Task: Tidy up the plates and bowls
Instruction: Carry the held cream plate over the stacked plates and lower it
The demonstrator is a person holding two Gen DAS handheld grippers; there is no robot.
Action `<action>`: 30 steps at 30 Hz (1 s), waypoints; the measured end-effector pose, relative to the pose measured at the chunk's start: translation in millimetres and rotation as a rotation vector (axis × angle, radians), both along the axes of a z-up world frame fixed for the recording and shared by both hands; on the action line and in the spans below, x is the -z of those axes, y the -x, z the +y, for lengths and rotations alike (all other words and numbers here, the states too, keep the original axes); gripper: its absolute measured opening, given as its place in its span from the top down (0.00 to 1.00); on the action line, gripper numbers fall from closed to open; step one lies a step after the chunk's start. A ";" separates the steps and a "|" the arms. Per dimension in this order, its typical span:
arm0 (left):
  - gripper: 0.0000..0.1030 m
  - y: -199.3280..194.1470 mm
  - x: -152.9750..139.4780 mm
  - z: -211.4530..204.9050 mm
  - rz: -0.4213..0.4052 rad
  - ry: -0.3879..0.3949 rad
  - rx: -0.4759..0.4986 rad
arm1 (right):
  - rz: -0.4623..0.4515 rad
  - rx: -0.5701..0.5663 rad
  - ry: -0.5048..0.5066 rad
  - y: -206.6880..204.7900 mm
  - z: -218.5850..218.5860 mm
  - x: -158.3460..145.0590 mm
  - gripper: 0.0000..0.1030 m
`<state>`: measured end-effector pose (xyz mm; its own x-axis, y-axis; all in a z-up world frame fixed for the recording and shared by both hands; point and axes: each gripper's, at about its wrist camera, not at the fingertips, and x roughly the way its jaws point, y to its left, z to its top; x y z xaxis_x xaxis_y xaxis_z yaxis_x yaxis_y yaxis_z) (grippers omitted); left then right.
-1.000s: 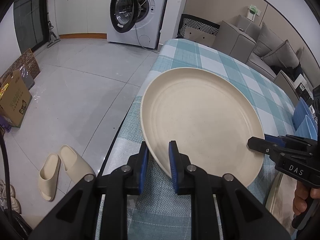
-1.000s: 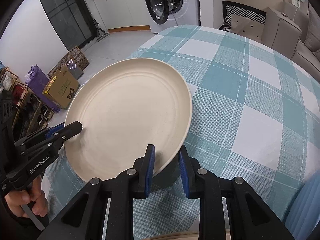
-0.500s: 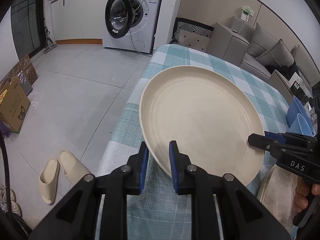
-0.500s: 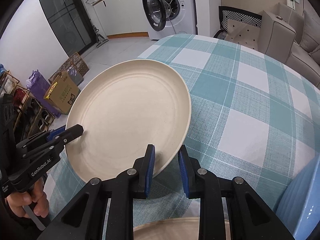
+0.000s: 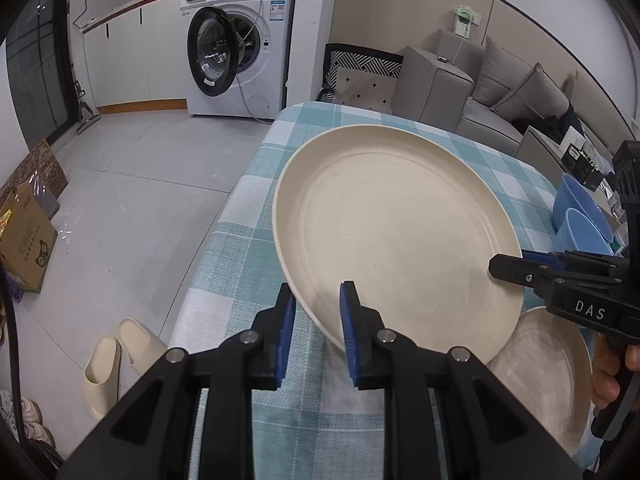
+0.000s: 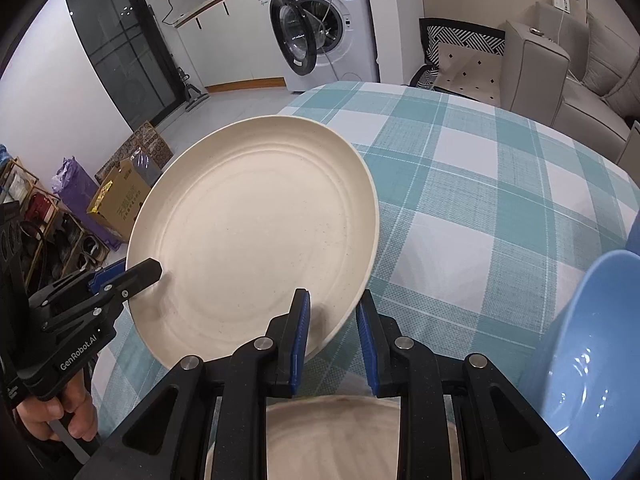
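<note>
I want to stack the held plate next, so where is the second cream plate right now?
The second cream plate lies on the checked tablecloth at the near edge, below the held plate, left of a blue bowl.

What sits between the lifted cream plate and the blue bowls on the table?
Only bare checked tablecloth separates the cream plate from the blue bowls, seen in the right wrist view.

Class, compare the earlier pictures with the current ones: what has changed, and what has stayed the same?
The cream plate has been lifted off the checked tablecloth, uncovering a second plate below. The left gripper and right gripper still clamp opposite rims. The blue bowls have not moved.
</note>
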<state>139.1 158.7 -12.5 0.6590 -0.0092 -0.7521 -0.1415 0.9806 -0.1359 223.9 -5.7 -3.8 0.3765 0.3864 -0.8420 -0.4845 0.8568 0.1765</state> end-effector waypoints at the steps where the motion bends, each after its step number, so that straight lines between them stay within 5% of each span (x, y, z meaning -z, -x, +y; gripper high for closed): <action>1: 0.80 0.8 -1.0 -2.9 -0.001 -0.003 0.007 | -0.005 0.005 -0.004 0.8 -3.0 -2.4 0.77; 30: 0.78 29.2 -18.9 -66.3 -0.012 -0.050 0.143 | -0.018 0.067 -0.055 50.2 -79.3 -32.7 0.76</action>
